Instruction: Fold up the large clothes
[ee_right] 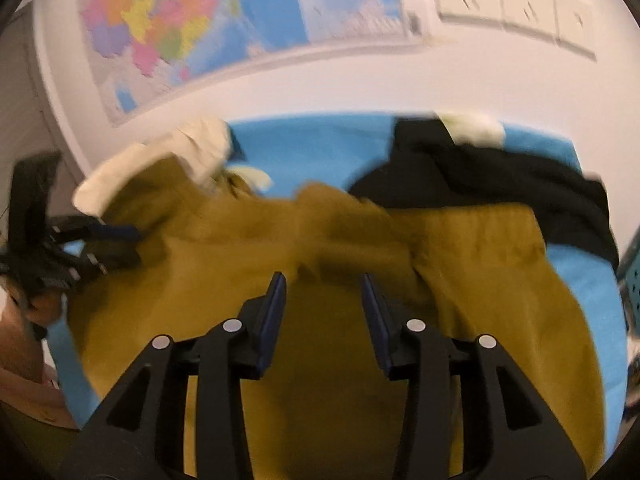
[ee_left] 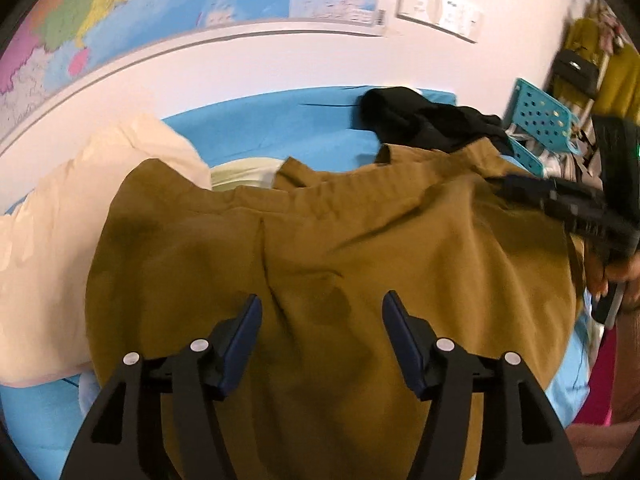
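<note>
An olive-brown garment (ee_left: 340, 248) lies spread on a blue-covered surface (ee_left: 280, 128), its waistband toward the wall. My left gripper (ee_left: 322, 304) hovers over its near part, jaws open, nothing between the pads. In the right wrist view the same brown garment (ee_right: 340, 240) fills the middle, and my right gripper (ee_right: 323, 284) stands open above it, with no cloth pinched. The right gripper (ee_left: 568, 208) also shows at the right edge of the left wrist view, held by a hand. The left gripper (ee_right: 80, 248) appears at the left edge of the right wrist view.
A cream garment (ee_left: 80, 208) lies left of the brown one. A black garment (ee_left: 424, 124) is heaped at the far right of the blue surface. A wall map (ee_left: 160, 8) and white sockets (ee_left: 440, 8) are behind. A teal perforated stool (ee_left: 540, 116) stands at the right.
</note>
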